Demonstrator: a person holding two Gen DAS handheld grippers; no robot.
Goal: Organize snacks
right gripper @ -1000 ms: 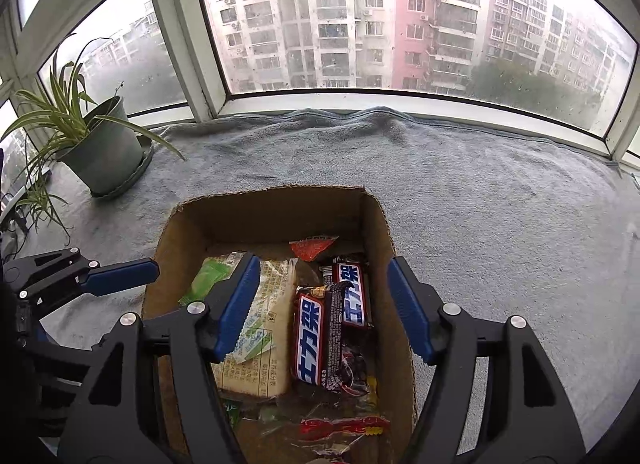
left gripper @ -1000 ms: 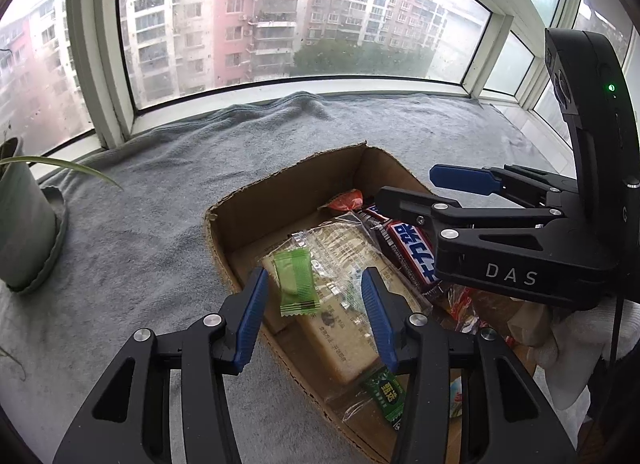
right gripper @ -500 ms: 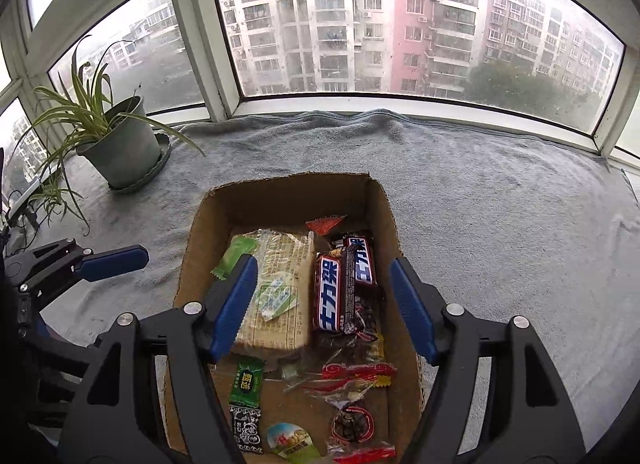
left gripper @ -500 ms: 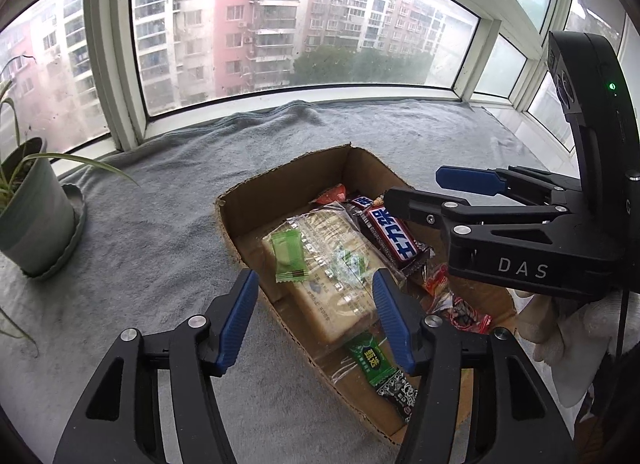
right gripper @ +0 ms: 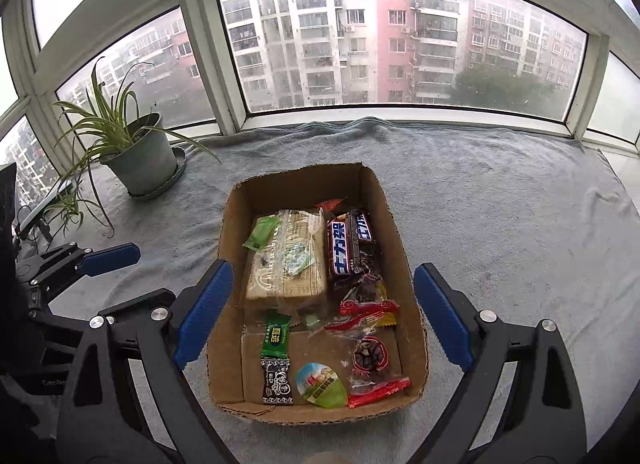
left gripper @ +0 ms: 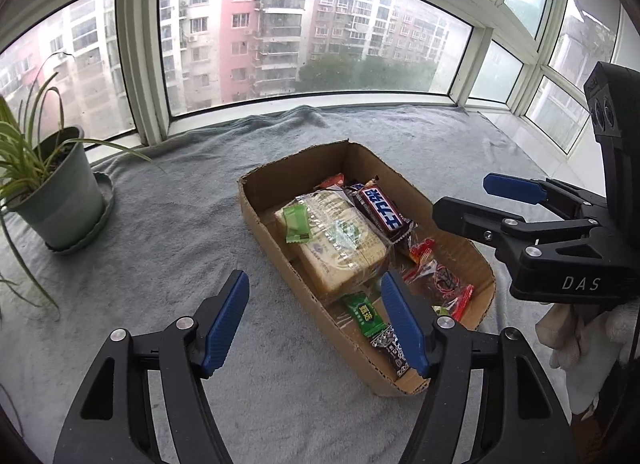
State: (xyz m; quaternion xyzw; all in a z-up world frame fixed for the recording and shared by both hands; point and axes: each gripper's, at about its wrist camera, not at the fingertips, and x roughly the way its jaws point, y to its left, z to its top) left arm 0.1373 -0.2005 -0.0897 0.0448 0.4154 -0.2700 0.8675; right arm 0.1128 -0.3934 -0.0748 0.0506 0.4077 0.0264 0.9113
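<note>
An open cardboard box (left gripper: 256, 199) (right gripper: 232, 223) lies on the grey blanket. In it are a wrapped cracker pack (left gripper: 336, 240) (right gripper: 286, 264), dark chocolate bars (left gripper: 382, 209) (right gripper: 344, 248), a green sachet (left gripper: 298, 223), red-wrapped sweets (right gripper: 372, 312), a green packet (right gripper: 276, 334) and a jelly cup (right gripper: 322, 384). My left gripper (left gripper: 313, 276) hovers over the box's left wall, jaws opening, nothing between them. Above the box's near half, my right gripper (right gripper: 325, 270) is also opening and holds nothing. Each shows in the other's view: right gripper (left gripper: 460, 197), left gripper (right gripper: 132, 280).
A potted spider plant (left gripper: 60, 199) (right gripper: 140, 159) stands on a saucer at the left by the window. The grey blanket (left gripper: 160, 244) covers the whole sill, with windows behind it. A white-gloved hand (left gripper: 576, 328) holds the right gripper.
Both grippers have drawn back and up from the box, and their jaws have spread wider. The box's near end with more snacks has come into view.
</note>
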